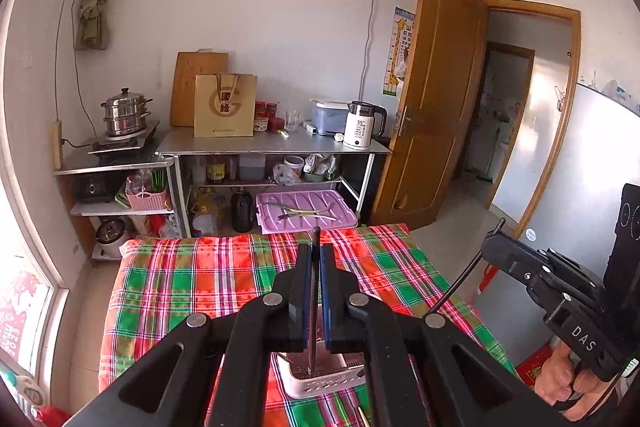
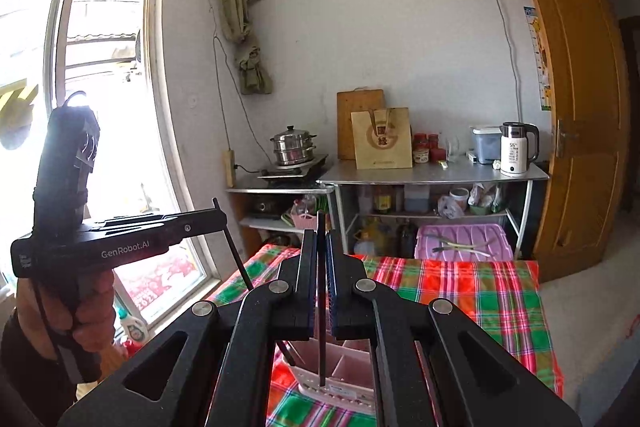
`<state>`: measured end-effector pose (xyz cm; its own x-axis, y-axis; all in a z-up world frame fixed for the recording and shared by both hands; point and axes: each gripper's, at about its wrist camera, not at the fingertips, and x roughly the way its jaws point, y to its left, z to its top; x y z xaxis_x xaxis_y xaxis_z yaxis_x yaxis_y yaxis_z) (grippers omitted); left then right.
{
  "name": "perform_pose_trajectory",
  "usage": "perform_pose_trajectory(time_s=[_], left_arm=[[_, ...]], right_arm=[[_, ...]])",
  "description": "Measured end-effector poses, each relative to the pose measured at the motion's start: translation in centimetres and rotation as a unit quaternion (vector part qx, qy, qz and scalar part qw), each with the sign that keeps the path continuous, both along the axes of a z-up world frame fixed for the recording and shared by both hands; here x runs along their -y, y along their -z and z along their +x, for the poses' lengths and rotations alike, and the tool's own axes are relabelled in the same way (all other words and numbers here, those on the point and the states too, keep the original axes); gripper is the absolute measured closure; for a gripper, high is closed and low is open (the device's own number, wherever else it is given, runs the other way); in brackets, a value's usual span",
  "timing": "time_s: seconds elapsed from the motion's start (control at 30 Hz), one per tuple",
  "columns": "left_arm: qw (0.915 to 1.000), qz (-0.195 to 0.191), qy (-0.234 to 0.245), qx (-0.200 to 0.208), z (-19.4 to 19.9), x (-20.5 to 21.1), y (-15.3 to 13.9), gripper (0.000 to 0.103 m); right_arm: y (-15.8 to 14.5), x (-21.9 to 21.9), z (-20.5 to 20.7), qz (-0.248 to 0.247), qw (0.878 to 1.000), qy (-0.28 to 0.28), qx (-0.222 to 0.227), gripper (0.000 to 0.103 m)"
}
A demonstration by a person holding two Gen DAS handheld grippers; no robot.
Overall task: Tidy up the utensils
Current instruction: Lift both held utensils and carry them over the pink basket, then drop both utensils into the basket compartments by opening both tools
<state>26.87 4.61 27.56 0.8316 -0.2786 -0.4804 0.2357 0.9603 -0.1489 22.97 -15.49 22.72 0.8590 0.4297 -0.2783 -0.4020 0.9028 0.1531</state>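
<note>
Lettering is read on several things. "DAS" is printed in white on the body of the right tool point(image 1: 494, 233) where it is seen at three o'clock in the left wrist view, and "GenRobot.AI" is printed on the side of the left tool point(image 2: 218, 215) at nine o'clock in the right wrist view. "55" is shown on the front of the white kettle point(image 1: 362, 125), which is stood at the right end of the steel worktop point(image 1: 276, 145). Two large Chinese characters inside a round gold mark are carried by the tan paper bag point(image 1: 225, 105); the small print beneath them cannot be read. An eye chart with rows of the letter E point(image 1: 402, 51) is hung on the wall beside the wooden door point(image 1: 434, 91).

Each tool is clenched on a thin dark chopstick. The left chopstick point(image 1: 316, 237) is held nearly upright between the blue pads, its lower end just above a white perforated utensil holder point(image 1: 320, 383) at six o'clock. The right chopstick point(image 2: 322, 227) is held the same way over a pink compartmented holder point(image 2: 340, 371); whether the two holders are one thing cannot be told. Both are stood on the plaid cloth point(image 1: 180, 279). Metal utensils point(image 1: 304, 213) are laid on a purple lid point(image 1: 306, 213) at twelve o'clock, beyond the cloth.
</note>
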Motion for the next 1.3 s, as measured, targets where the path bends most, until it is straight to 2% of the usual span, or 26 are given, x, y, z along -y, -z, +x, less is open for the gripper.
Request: perform_pose_trajectory(time_s=[0.23, 0.33, 0.53, 0.87, 1.03, 1.1, 1.3], left_arm=[[0.9997, -0.023, 0.006, -0.005, 2.8, -0.6, 2.0, 0.099], [0.9997, -0.021, 0.005, -0.009, 3.6, -0.7, 3.4, 0.099], [0.9986, -0.035, 0.002, -0.041, 5.0, -1.6, 7.2, 0.099], [0.9967, -0.023, 0.006, -0.078, 5.6, -1.6, 11.5, 0.099], [0.9960, -0.017, 0.004, -0.088, 5.5, -1.6, 11.9, 0.098], [0.9966, -0.020, 0.002, -0.080, 4.9, -1.7, 11.3, 0.096], [0.9987, -0.026, 0.003, -0.044, 1.9, -2.3, 9.1, 0.094]], right_arm=[[1.6, -0.3, 2.5, 0.010, 1.000, 0.002, -0.014, 0.099], [2.9, -0.7, 3.3, 0.008, 1.000, 0.001, -0.025, 0.099], [5.8, -1.1, 4.6, -0.001, 0.998, 0.006, -0.055, 0.099], [9.0, -1.7, 5.4, -0.019, 0.994, -0.005, -0.105, 0.099], [9.0, -1.3, 5.2, -0.017, 0.994, -0.006, -0.111, 0.097], [8.4, -0.9, 4.6, -0.015, 0.995, -0.007, -0.101, 0.088], [6.6, 0.2, 2.2, -0.010, 0.997, -0.003, -0.075, 0.083]])
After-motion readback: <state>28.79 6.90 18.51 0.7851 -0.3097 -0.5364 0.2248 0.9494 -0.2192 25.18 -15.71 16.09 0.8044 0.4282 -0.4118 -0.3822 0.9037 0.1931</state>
